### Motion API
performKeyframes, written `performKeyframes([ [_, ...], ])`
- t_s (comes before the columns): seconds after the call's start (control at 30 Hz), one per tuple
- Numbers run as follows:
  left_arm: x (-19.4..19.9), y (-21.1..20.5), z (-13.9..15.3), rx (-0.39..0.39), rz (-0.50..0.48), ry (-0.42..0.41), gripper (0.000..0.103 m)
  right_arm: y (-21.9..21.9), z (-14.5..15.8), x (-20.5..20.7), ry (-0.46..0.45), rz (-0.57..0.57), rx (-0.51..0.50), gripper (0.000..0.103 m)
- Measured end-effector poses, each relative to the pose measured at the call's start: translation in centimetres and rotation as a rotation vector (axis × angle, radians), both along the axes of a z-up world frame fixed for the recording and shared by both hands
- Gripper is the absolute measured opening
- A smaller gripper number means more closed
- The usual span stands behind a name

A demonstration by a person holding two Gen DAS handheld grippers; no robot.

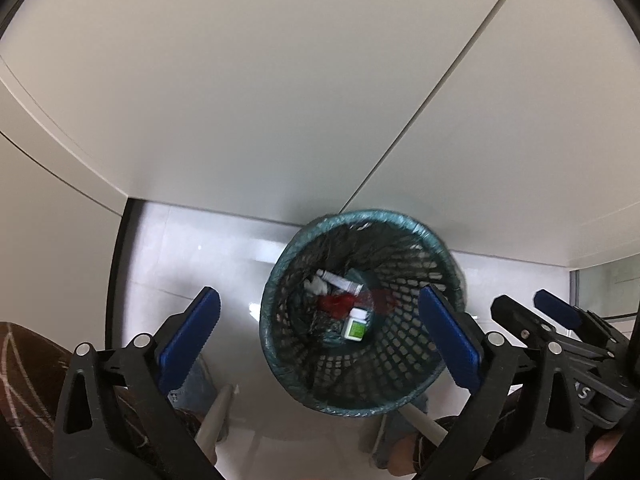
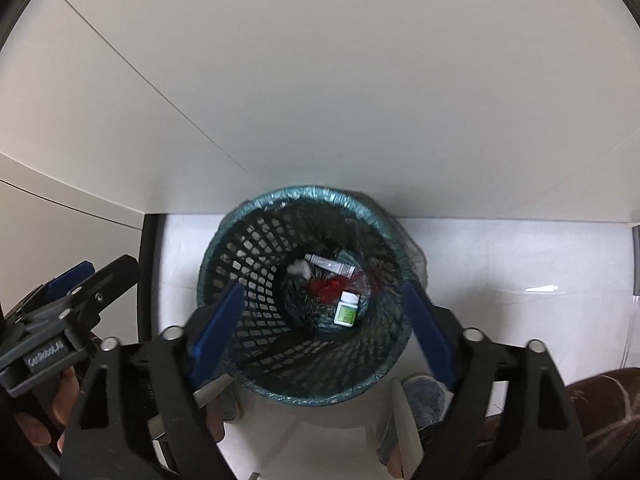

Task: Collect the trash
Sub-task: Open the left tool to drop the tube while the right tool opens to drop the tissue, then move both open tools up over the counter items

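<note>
A black mesh trash bin [image 1: 404, 364] lined with a dark green bag stands on the white floor below both grippers; it also shows in the right wrist view [image 2: 256, 280]. At its bottom lie a white bottle with a green label [image 1: 355, 325] [image 2: 346, 309], a white tube [image 1: 341, 282] [image 2: 330, 265], a red wrapper [image 1: 335, 303] [image 2: 327, 289] and crumpled white paper [image 1: 316, 285] [image 2: 299, 267]. My left gripper [image 1: 320, 344] is open and empty above the bin. My right gripper [image 2: 326, 332] is open and empty above it too, and shows at the right in the left wrist view [image 1: 532, 308].
White cabinet doors [image 1: 280, 80] rise behind the bin. A dark vertical edge [image 1: 114, 280] runs at the left. The person's feet in grey slippers [image 2: 424, 400] stand on the floor under the bin.
</note>
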State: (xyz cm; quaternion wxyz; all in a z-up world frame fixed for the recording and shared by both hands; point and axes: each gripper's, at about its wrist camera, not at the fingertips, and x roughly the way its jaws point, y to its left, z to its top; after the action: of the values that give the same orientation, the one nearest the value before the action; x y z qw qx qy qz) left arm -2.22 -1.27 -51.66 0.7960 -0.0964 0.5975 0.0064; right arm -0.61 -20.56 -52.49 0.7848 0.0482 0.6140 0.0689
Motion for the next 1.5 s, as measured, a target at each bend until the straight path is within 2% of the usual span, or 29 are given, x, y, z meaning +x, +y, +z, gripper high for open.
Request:
performKeyframes([
  [0.13, -0.8, 0.0, 2.6, 0.005, -0.024, -0.040, 0.097, 0.0, 2.9, -1.3, -0.062, 0.012, -0.044, 0.089],
  [0.4, -2.8, 0.2, 9.4, 0.041, -0.038, -0.114, 0.097, -0.8, 9.0, -3.4, -0.165, 0.017, -0.063, 0.089],
  [0.63, -4.5, -0.5, 17.0, 0.051, -0.065, -0.221, 0.097, -1.3, 16.5, -4.6, -0.293, 0.023, -0.067, 0.089],
  [0.83, -6.5, -1.0, 23.4, 0.084, -0.072, -0.295, 0.097, -1.6, 24.1, -6.7, -0.418, 0.035, -0.078, 0.089],
  [1.03, -8.5, -0.8, 29.9, 0.081, -0.051, -0.384, 0.097, -2.6, 30.9, -8.9, -0.534, 0.023, -0.061, 0.089],
  [1.3, -8.9, -0.9, 36.9, 0.069, -0.035, -0.481, 0.097, -3.7, 38.7, -9.3, -0.654, -0.001, -0.025, 0.089],
  [1.5, -7.6, -1.4, 42.9, 0.101, -0.019, -0.538, 0.097, -3.8, 44.3, -8.1, -0.728, 0.012, -0.044, 0.089],
])
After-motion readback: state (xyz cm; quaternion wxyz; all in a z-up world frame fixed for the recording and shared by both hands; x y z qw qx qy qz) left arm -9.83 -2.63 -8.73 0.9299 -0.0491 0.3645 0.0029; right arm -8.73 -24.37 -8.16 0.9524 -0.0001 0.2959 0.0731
